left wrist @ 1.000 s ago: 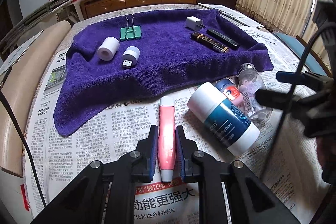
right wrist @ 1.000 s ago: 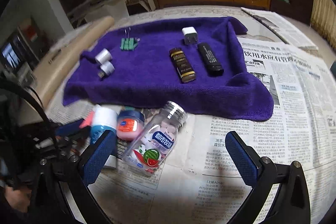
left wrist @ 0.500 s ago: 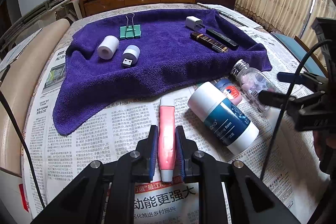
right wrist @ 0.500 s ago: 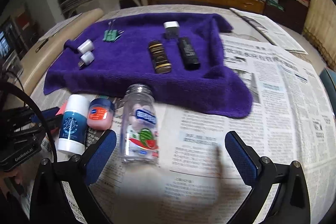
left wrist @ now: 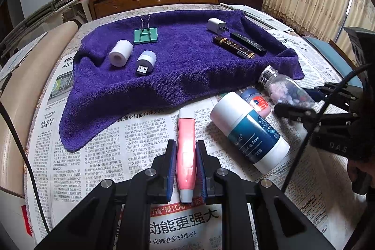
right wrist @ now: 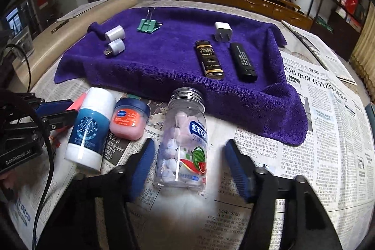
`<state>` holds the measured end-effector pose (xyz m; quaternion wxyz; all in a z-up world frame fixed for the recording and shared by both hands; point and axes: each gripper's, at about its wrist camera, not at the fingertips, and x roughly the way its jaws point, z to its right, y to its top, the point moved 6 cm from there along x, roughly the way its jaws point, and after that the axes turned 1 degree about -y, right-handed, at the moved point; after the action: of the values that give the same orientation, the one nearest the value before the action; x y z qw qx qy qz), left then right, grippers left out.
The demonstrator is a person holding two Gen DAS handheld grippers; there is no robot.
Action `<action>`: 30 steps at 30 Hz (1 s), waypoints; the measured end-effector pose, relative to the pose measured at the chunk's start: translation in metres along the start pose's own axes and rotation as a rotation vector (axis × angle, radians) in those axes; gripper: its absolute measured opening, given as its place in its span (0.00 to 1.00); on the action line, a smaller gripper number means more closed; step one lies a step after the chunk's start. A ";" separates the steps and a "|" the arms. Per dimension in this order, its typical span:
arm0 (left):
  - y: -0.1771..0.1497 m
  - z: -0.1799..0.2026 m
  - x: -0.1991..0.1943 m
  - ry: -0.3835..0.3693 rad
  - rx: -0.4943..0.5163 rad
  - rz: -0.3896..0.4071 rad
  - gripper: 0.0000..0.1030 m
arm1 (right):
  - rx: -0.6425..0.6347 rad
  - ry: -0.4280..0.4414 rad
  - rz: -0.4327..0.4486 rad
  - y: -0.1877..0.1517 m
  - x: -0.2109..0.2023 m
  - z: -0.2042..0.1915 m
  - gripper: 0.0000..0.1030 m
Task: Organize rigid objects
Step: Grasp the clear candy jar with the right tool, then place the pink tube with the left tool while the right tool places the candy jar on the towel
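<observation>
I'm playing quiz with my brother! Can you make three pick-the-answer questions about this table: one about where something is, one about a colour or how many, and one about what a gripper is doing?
1. Where does the green binder clip lie?
A. on the purple towel
B. on the newspaper
C. inside the clear bottle

2. How many things lie on the towel?
A. three
B. six
C. nine

3. What is the left gripper doing?
A. gaping over the towel
B. clamping a pink tube
C. gripping the white charger plug

Answers: 1 A, the clip rests on the towel's far part. 2 B: clip, white roll, USB light, charger plug, brown lighter, black lighter. 3 B, both pads press the tube's sides.
</observation>
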<state>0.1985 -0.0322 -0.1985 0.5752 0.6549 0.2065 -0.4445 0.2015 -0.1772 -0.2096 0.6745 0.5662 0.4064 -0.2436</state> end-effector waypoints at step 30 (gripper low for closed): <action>0.027 -0.028 -0.044 -0.017 -0.068 0.095 0.16 | 0.150 0.165 0.056 0.017 -0.047 0.031 0.40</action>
<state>0.2068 -0.0023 -0.1485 0.6194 0.6401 0.1852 -0.4152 0.1973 -0.2094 -0.1606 0.6010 0.6444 0.4252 -0.2068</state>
